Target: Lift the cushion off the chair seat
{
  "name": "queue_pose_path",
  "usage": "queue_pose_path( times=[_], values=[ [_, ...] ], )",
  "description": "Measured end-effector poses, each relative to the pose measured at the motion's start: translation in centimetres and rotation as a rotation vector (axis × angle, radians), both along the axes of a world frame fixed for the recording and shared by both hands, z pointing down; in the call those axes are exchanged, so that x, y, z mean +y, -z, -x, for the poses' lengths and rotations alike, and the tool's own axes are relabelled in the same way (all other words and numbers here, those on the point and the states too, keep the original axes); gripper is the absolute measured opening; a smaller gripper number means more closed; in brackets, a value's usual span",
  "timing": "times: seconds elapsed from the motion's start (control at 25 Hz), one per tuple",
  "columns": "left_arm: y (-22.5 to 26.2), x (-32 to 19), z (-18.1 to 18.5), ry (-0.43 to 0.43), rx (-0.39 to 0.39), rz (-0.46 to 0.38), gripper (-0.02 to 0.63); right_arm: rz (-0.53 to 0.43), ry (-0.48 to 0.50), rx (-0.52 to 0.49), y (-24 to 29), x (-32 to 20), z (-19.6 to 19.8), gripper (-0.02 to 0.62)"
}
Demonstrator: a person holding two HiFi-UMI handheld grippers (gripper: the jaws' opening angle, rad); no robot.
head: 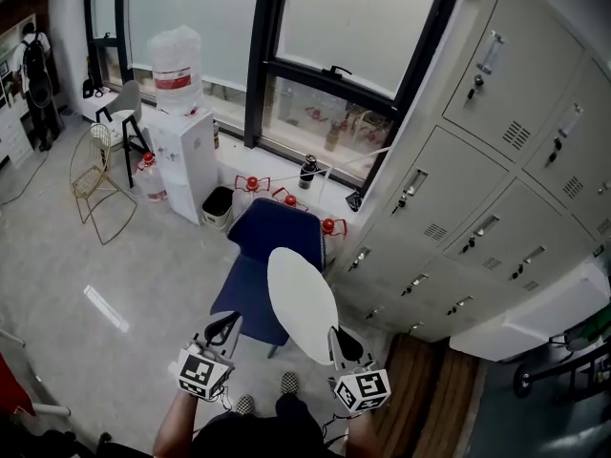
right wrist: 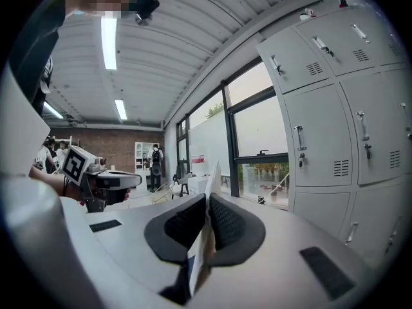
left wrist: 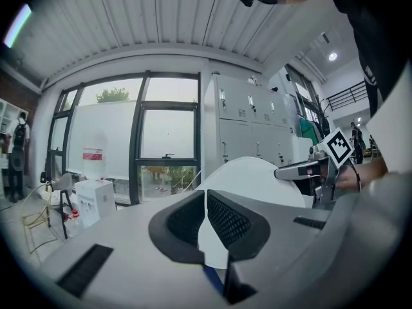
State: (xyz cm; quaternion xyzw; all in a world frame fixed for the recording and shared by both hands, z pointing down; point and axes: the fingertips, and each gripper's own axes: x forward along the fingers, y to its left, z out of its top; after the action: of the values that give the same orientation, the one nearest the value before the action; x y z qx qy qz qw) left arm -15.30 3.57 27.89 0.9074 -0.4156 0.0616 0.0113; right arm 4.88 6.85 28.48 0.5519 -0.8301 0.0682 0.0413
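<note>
A white oval cushion [head: 301,299] hangs tilted in the air above a blue chair [head: 250,289], clear of its seat. My left gripper [head: 227,324] is at the cushion's left side. In the left gripper view it [left wrist: 206,221] is shut on a thin white edge of the cushion [left wrist: 257,179], with blue showing below. My right gripper [head: 336,337] holds the cushion's near right rim. In the right gripper view it [right wrist: 207,227] is shut on the cushion's edge [right wrist: 212,176], which stands up between the jaws.
Grey lockers [head: 496,160] line the right side close to the chair. A water dispenser [head: 186,151] and a wire chair [head: 100,184] stand at the left under the window. Red-capped items [head: 289,199] sit behind the chair. A person [head: 36,74] stands far left.
</note>
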Motion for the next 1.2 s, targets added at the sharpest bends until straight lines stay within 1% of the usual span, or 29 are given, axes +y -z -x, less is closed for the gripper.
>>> queue_pose_path(
  times=[0.28,0.72,1.2],
  values=[
    [1.3,1.3,0.4,-0.010,0.000,-0.035,0.028,-0.032,-0.024,0.004,1.0,2.1,-0.1,0.038],
    [1.5,3.0,1.4,-0.012,0.011,-0.037,0.028,-0.036,-0.048,0.007,0.8,4.4,0.1,0.039],
    [1.6,3.4,1.7,-0.018,0.026,-0.037,0.028,-0.044,-0.051,0.016,0.9,4.9,0.5,0.039]
  ],
)
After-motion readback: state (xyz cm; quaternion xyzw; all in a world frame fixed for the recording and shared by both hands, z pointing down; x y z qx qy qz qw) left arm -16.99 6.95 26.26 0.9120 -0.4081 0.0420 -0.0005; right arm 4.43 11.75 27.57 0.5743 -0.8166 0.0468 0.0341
